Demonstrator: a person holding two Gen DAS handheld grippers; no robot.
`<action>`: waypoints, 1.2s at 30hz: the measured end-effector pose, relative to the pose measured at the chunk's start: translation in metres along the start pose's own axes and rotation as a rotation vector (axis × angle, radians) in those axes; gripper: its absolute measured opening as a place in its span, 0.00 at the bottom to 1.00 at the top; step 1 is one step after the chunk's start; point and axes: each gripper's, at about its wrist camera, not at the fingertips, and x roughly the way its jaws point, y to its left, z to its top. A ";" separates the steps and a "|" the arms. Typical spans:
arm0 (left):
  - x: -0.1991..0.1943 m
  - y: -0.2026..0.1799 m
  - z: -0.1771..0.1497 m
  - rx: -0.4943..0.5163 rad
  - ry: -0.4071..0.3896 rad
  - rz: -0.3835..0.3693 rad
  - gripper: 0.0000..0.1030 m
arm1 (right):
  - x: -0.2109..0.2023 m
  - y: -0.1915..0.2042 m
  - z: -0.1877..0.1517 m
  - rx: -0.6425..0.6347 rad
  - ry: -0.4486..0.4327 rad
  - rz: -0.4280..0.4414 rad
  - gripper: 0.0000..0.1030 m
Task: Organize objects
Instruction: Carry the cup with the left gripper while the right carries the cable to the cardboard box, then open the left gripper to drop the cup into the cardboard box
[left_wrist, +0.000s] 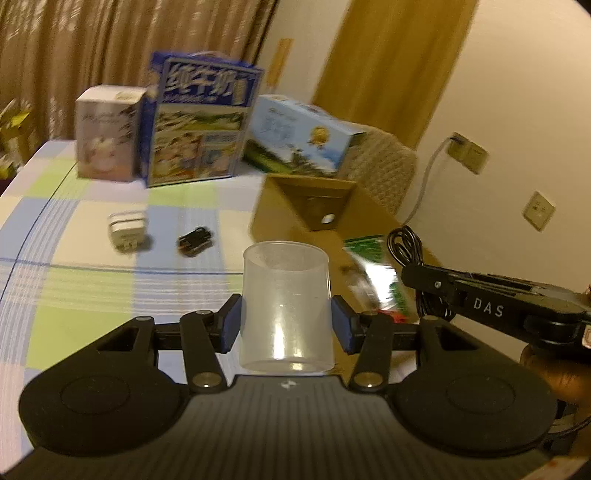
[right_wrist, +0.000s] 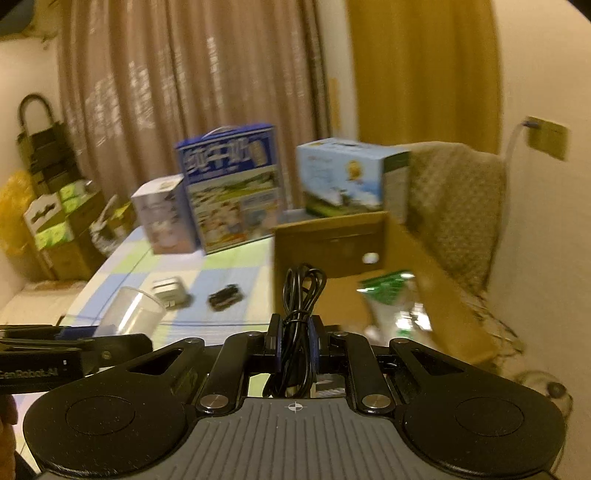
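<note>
My left gripper (left_wrist: 286, 325) tilts downward, clamping the clear cup (left_wrist: 286, 306) upright. My right gripper (right_wrist: 294, 343), beside it, pinches a coiled black cable (right_wrist: 301, 314)

A home: curtains (right_wrist: 192, 92), checked tablecloth (left_wrist: 92, 280), milk cartons (left_wrist: 201, 122).

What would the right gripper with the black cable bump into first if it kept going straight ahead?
Probably the open cardboard box. The right gripper, shut on the black cable, points toward its inside, though depth is hard to judge.
</note>
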 end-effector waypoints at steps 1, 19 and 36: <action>-0.001 -0.009 0.001 0.016 0.000 -0.003 0.44 | -0.006 -0.007 0.000 0.013 -0.006 -0.011 0.11; 0.038 -0.108 0.007 0.155 0.033 -0.066 0.44 | -0.033 -0.081 -0.003 0.107 -0.048 -0.056 0.11; 0.112 -0.118 0.042 0.118 0.037 -0.070 0.67 | -0.012 -0.114 0.012 0.134 -0.061 -0.072 0.10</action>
